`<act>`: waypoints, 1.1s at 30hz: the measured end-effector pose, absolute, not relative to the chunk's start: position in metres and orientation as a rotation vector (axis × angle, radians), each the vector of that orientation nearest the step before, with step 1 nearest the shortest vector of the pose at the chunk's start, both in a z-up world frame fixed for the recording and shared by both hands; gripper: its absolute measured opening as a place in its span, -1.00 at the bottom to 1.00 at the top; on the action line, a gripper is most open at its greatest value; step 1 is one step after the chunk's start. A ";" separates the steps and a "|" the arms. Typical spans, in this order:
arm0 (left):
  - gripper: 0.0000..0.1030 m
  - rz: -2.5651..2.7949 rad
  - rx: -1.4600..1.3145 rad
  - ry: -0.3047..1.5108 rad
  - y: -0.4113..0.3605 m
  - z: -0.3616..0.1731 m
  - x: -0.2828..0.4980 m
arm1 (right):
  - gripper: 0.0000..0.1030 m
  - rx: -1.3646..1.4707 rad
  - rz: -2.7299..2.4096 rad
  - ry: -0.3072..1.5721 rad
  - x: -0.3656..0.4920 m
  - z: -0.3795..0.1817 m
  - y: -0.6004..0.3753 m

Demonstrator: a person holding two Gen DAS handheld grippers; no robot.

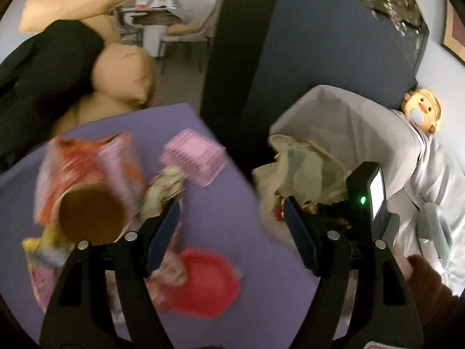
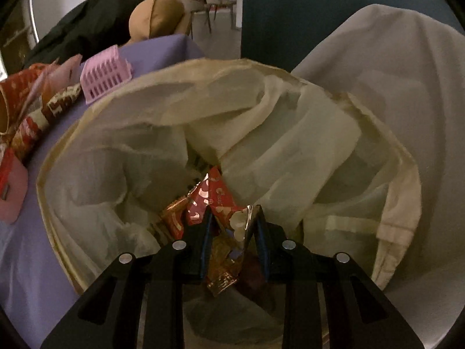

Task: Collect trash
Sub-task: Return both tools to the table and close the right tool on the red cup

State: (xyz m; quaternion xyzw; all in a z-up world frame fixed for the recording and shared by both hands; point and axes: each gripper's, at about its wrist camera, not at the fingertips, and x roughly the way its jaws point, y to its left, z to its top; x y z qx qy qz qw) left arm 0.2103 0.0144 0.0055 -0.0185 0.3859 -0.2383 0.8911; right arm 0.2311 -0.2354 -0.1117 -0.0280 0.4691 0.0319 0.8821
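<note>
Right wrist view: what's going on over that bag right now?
A person is clearing snack trash off a purple-covered table. The right gripper is down in the mouth of the cream trash bag, shut on a crumpled foil wrapper. The left gripper is open and empty above the table, where the orange snack bag and red lid remain.

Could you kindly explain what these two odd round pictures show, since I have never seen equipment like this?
No robot here: a person holds a two-fingered tool in each hand, each carrying a wide-angle camera. The left gripper, jaws open and empty, looks over a purple surface with snack wrappers, a pink basket and a red lid. The right gripper is over a lined trash bin, with a crumpled wrapper between its jaws.
</note>
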 end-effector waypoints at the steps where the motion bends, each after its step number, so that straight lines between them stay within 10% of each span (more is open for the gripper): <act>1: 0.36 -0.487 -0.047 0.799 0.021 0.004 0.207 | -0.44 -0.050 0.063 0.974 0.229 -0.110 -0.236; 4: 0.36 -0.446 -0.071 0.779 0.052 0.002 0.196 | 0.01 -0.010 0.061 0.937 0.227 -0.100 -0.237; 33: 0.36 -0.190 -0.249 0.793 0.240 -0.048 0.144 | 0.15 -0.121 0.289 0.748 0.176 0.001 -0.086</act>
